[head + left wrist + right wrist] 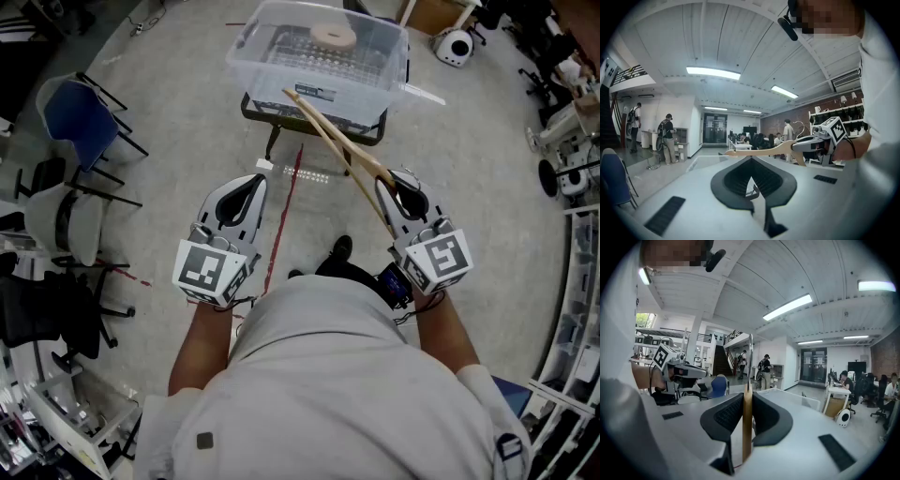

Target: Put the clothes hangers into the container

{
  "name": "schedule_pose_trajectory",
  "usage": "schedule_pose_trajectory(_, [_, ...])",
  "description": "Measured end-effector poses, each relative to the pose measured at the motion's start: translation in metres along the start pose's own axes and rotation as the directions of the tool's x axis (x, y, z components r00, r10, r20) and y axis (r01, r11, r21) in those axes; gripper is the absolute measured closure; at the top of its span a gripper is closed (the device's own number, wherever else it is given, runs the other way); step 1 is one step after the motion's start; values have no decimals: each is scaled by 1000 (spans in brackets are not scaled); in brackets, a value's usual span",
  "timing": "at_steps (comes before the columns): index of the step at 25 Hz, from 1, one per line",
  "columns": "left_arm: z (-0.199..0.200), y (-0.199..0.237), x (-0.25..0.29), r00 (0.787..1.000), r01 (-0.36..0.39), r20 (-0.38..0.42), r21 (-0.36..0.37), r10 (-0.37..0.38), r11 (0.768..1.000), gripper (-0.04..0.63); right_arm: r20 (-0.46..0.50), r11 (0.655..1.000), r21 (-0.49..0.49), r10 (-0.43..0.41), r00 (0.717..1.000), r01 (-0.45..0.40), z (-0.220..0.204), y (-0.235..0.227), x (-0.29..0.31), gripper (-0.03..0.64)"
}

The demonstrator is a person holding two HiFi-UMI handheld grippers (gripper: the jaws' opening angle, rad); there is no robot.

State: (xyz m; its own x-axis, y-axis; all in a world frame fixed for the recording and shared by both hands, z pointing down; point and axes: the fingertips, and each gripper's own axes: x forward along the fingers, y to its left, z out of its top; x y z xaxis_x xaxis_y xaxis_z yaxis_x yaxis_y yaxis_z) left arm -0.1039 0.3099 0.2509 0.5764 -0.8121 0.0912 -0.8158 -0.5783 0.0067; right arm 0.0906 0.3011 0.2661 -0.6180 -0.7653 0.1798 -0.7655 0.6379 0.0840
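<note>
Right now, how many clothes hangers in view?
1. A wooden hanger, clamped in the right gripper, its end reaching toward the clear container. More could lie in the container; its contents are hard to make out.

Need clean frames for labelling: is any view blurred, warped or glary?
Head view: sharp, evenly lit, hanger crisp. Left gripper view: strong fisheye bending, dark corners, bright lamp. Right gripper view: same fisheye, lamp blown out, hanger slightly soft up close.
</note>
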Motion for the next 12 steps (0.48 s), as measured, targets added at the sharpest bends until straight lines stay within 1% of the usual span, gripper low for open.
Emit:
schedule_pose_trajectory(7, [1,-13,21,1000,-1,-12,-1,1,1000,578,2,1000,7,1,1000,-1,-5,-22,-7,554])
schedule_pose_trajectory(12, [-1,-20,50,999,1,-32,-5,-1,1000,578,-3,1000,20,8,1000,-8,-12,-51,-6,554])
